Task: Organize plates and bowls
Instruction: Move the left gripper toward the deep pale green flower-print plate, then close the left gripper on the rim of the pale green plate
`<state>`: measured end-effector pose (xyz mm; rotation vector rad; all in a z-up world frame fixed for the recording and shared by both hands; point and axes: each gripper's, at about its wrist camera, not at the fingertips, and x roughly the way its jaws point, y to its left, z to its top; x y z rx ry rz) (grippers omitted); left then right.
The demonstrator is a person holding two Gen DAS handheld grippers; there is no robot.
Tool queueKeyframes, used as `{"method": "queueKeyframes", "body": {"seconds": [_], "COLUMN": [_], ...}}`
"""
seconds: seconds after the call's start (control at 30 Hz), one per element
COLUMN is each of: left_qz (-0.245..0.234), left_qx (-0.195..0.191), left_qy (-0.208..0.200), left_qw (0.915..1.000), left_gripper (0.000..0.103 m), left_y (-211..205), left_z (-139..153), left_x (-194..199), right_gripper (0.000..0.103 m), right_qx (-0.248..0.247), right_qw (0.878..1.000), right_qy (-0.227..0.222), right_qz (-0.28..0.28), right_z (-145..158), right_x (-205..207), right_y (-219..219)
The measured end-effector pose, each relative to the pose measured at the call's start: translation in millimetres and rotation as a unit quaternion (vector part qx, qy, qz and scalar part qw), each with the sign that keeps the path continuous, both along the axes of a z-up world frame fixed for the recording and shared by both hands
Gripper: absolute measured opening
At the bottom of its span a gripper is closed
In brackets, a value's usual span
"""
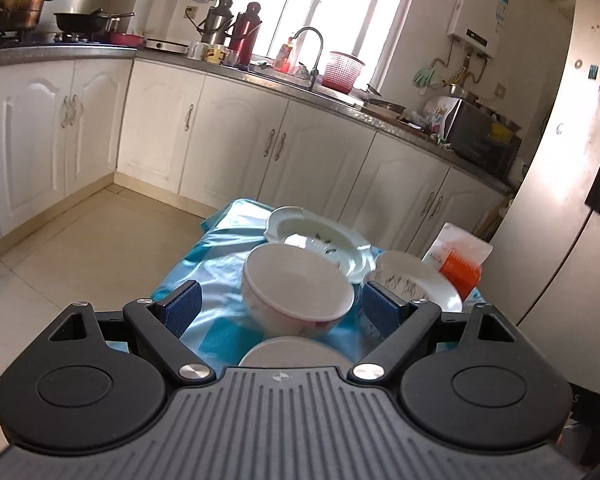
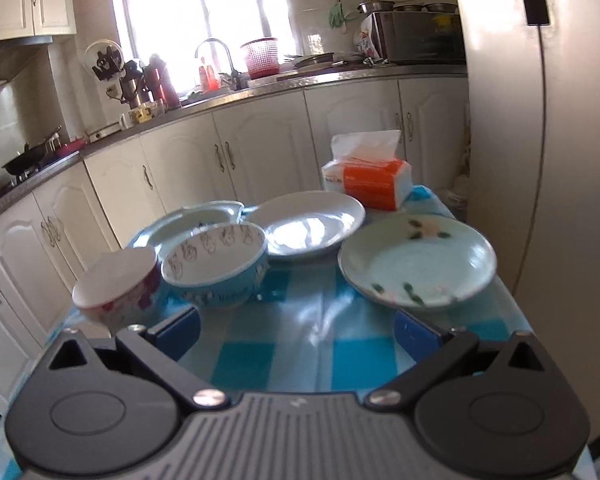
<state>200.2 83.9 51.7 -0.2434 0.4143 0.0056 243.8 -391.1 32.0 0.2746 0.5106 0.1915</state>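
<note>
The plates (image 2: 418, 264) and bowls (image 2: 216, 266) look like glazed ceramic, smooth and glossy with window glare. The checked cover (image 2: 352, 354) on the tabletop is shiny plastic sheet, slightly wrinkled. Each tool (image 2: 296, 330) is matt black plastic with textured blue pads (image 2: 414, 334) and bright metal screws (image 2: 210, 397).

The blue bowl (image 2: 216, 270) sits upright. Touching its left side is a tilted white bowl with red flowers (image 2: 118, 284). Behind it are a scalloped plate (image 2: 192, 216) and white plate (image 2: 308, 228). To its right lies the green flowered plate (image 2: 418, 264).

Bare checked cloth (image 2: 300, 344) ahead; blue bowl (image 2: 216, 268), green plate (image 2: 416, 264) flanking.
</note>
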Motion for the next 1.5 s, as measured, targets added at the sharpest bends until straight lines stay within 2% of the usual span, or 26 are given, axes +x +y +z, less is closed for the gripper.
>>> {"method": "queueKeyframes", "body": {"seconds": [0.17, 0.4, 0.67, 0.77, 0.9, 1.03, 1.13, 1.23, 1.3, 1.43, 1.5], "left_qz": [0.015, 0.035, 0.045, 0.045, 0.029, 0.021, 0.027, 0.035, 0.046, 0.058, 0.06], "left_qx": [0.002, 0.003, 0.055, 0.07, 0.075, 0.061, 0.044, 0.003, 0.0, -0.012, -0.021], "left_qy": [0.029, 0.086, 0.129, 0.135, 0.153, 0.16, 0.165, 0.168, 0.164, 0.166, 0.178], "left_qw": [0.9995, 0.9956, 0.9891, 0.9873, 0.9849, 0.985, 0.9849, 0.9852, 0.9854, 0.9844, 0.982], "left_gripper": [0.103, 0.103, 0.103, 0.103, 0.103, 0.103, 0.103, 0.103, 0.103, 0.096, 0.084], "left_y": [-4, -17, -51, -66, -78, -72, -63, -49, -40, -23, -13], "left_z": [12, 47, 96, 98, 92, 87, 85, 90, 88, 71, 56], "left_x": [9, -7, -60, -81, -87, -70, -44, -6, 18, 72, 95], "right_gripper": [0.102, 0.102, 0.102, 0.102, 0.102, 0.1, 0.1, 0.1, 0.1, 0.099, 0.099], "right_qx": [0.013, 0.027, -0.004, -0.027, -0.021, -0.005, 0.012, 0.043, 0.05, 0.085, 0.097], "right_qw": [1.0, 0.998, 0.998, 0.998, 0.998, 0.998, 0.997, 0.996, 0.997, 0.994, 0.991], "right_qy": [-0.002, 0.043, 0.057, 0.048, 0.052, 0.066, 0.067, 0.07, 0.066, 0.064, 0.064], "right_qz": [0.023, 0.036, 0.041, 0.024, 0.007, -0.021, -0.03, -0.019, -0.005, 0.037, 0.06], "right_z": [20, 57, 98, 99, 86, 78, 83, 93, 102, 109, 107], "right_x": [7, 15, -8, -10, -6, 7, 20, 40, 59, 108, 137], "right_y": [0, -23, -76, -98, -127, -145, -145, -138, -126, -100, -82]}}
